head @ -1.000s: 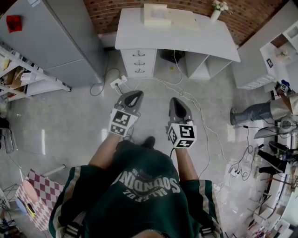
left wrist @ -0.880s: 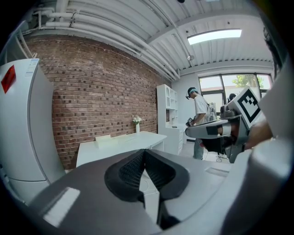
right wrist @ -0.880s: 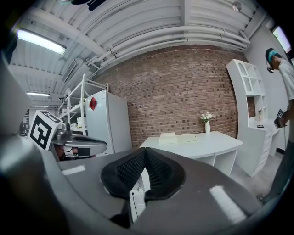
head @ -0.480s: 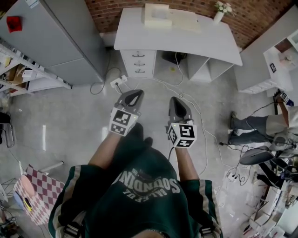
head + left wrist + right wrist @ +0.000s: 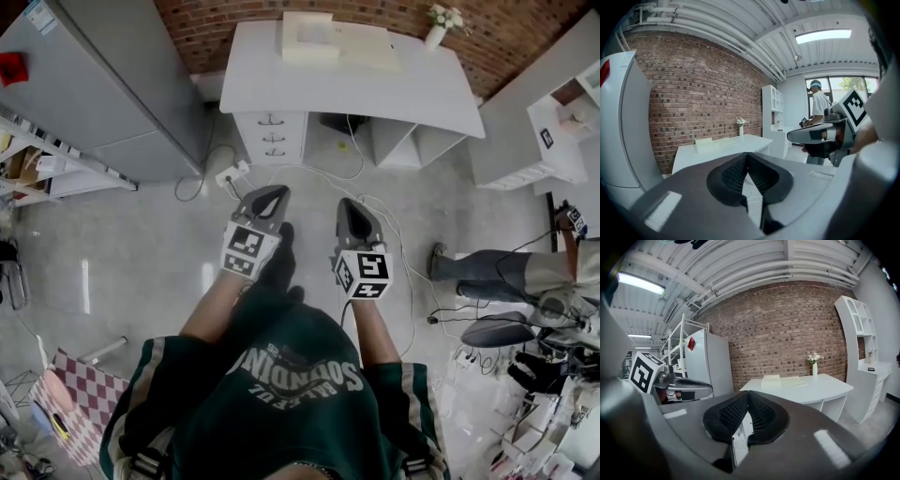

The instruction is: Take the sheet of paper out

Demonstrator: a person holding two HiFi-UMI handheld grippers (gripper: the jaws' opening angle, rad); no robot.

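Note:
A white desk (image 5: 347,89) stands against the brick wall ahead. On it lie a pale flat box (image 5: 307,36) and a cream sheet-like stack (image 5: 367,45), with a small flower vase (image 5: 436,28) to their right. The stack (image 5: 780,379) also shows in the right gripper view, on the desk (image 5: 806,389). My left gripper (image 5: 277,191) and right gripper (image 5: 351,204) are held side by side over the floor, well short of the desk. Both are shut with nothing between the pads. The left gripper (image 5: 746,157) and right gripper (image 5: 748,397) point toward the desk.
A grey fridge (image 5: 103,84) and open shelving (image 5: 47,155) stand at the left. Cables (image 5: 380,202) and a power strip (image 5: 228,173) lie on the floor before the desk. Another person (image 5: 511,267) stands at the right by cluttered stands. White cabinets (image 5: 544,131) fill the right corner.
The desk has drawn nearer and lower in the head view as I walk toward it. Both grippers keep their pose, shut. The person at the right has stepped leftward.

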